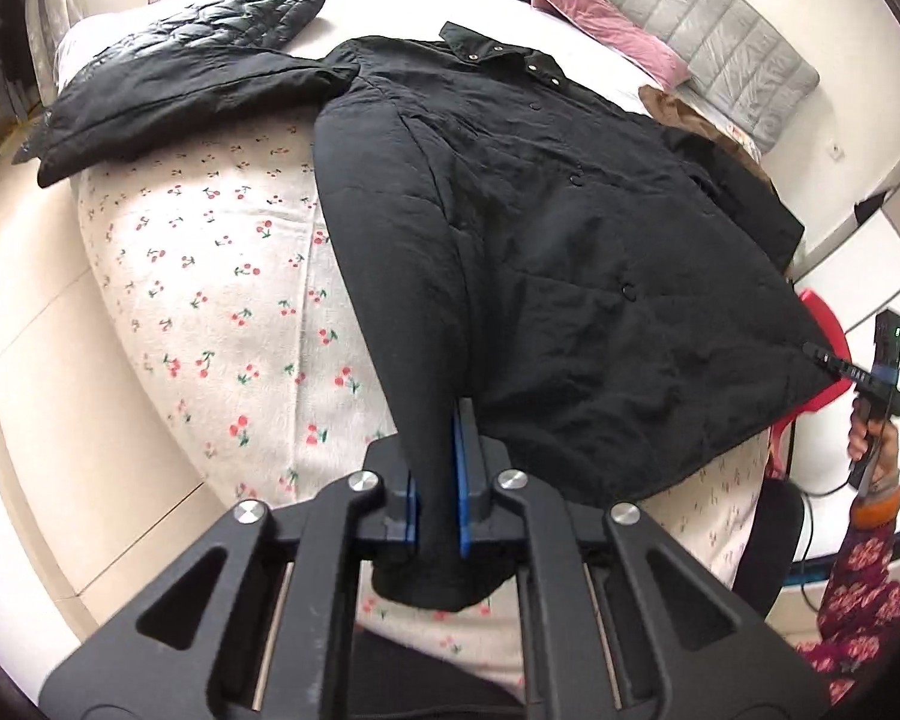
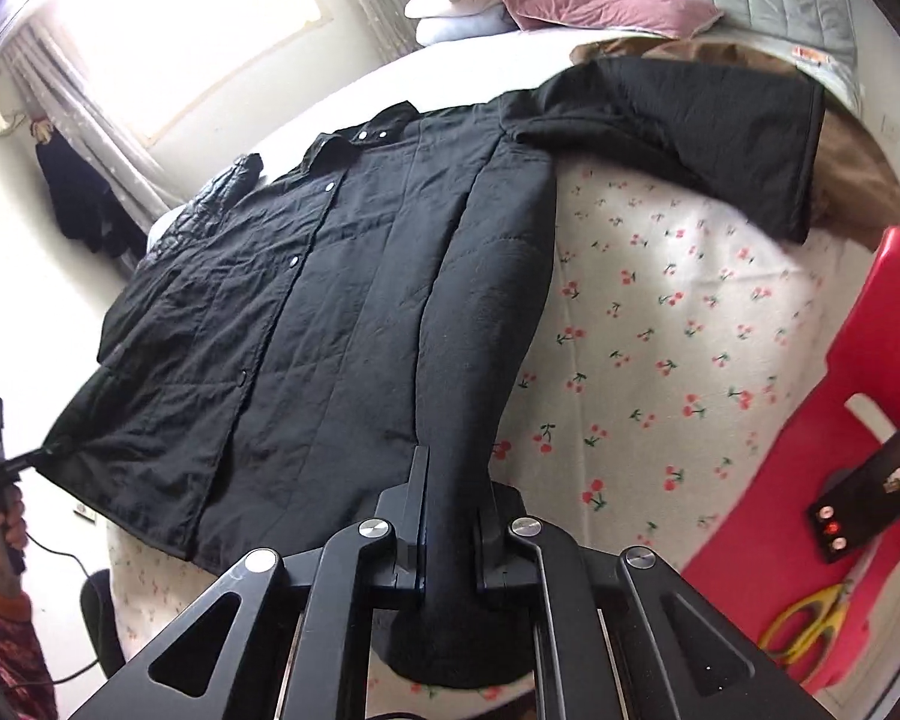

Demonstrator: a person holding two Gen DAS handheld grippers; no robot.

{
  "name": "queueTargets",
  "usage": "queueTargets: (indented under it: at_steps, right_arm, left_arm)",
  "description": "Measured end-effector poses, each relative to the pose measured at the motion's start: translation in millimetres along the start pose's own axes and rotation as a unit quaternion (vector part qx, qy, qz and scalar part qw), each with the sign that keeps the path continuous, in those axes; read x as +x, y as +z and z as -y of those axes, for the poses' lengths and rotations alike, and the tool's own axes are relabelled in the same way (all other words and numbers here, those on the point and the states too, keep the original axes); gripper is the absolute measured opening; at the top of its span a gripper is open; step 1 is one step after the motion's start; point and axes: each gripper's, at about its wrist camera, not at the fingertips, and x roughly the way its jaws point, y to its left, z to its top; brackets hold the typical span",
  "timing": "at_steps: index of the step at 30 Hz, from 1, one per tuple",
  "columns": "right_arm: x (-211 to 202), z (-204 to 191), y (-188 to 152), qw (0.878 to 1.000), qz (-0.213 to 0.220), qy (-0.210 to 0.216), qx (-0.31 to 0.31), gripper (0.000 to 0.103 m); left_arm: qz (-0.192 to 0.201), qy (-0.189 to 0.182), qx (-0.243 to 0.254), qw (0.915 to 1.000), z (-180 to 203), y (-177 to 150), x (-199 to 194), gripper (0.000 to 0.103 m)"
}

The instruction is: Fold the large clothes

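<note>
The left tool (image 1: 438, 480) is clamped narrowly on a hem corner of the black quilted jacket (image 1: 540, 192), lower centre of its frame. The right tool (image 2: 450, 516) is likewise pinched on the opposite corner. The jacket, snap-fastened and creased, is spread across the cherry-printed fleecy bed (image 2: 660, 312).

Left gripper (image 1: 437, 480) and right gripper (image 2: 450, 516), fingers (image 1: 467, 474) clamped.

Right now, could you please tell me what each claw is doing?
Left claw: closed on the black jacket, at its hem corner.
Right claw: closed on the jacket's other hem corner.
</note>
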Motion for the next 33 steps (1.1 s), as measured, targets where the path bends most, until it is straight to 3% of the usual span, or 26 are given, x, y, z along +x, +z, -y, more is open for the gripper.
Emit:
queueTargets:
  at_steps: [4,7,8,9,10,11,12,13,15,20,23,26,30,33]
  right_arm:
    - [15,2,-7,0.998,-0.037,-0.054,-0.025,0.009]
    - [37,12,-7,0.994,-0.079,-0.078,-0.019,0.013]
    - [38,15,-8,0.993,-0.082,-0.078,-0.016,0.015]
    - [35,21,-7,0.994,-0.08,-0.073,-0.009,0.019]
    - [27,28,-5,0.995,-0.072,-0.069,-0.003,0.024]
    - [21,32,-2,0.995,-0.063,-0.072,0.001,0.027]
    - [12,39,5,0.995,-0.046,-0.084,0.005,0.037]
    - [2,48,13,0.995,-0.027,-0.099,0.009,0.055]
    - [-15,62,31,0.992,0.012,-0.124,0.018,0.072]
    - [-26,109,89,0.982,0.071,-0.166,0.061,0.078]
    - [-17,146,123,0.972,0.092,-0.195,0.096,0.08]
    - [1,184,152,0.962,0.1,-0.211,0.139,0.08]
    - [32,228,181,0.956,0.104,-0.18,0.206,0.08]
    - [56,240,199,0.954,0.096,-0.188,0.215,0.08]
  left_arm:
    - [-0.058,0.052,0.034,0.9964,1,-18,25,0.01]
    - [-0.114,0.102,0.058,0.9865,-5,-30,54,0.015]
    - [-0.124,0.124,0.07,0.982,-3,-31,58,0.027]
    - [-0.127,0.145,0.081,0.9778,0,-30,57,0.03]
    - [-0.118,0.165,0.092,0.9749,4,-26,54,0.042]
    - [-0.104,0.182,0.101,0.9725,8,-22,48,0.063]
    - [-0.085,0.195,0.108,0.9711,14,-15,43,0.074]
    - [-0.058,0.202,0.111,0.9714,20,-6,35,0.087]
    - [-0.024,0.195,0.11,0.9743,32,13,28,0.088]
    - [0.006,0.137,0.101,0.9854,67,53,37,0.089]
    - [-0.009,0.078,0.09,0.9928,91,70,55,0.089]
    - [-0.028,0.044,0.087,0.9949,118,93,81,0.089]
    - [-0.045,0.041,0.104,0.9927,142,123,119,0.089]
    - [-0.056,0.039,0.123,0.9901,160,146,145,0.089]
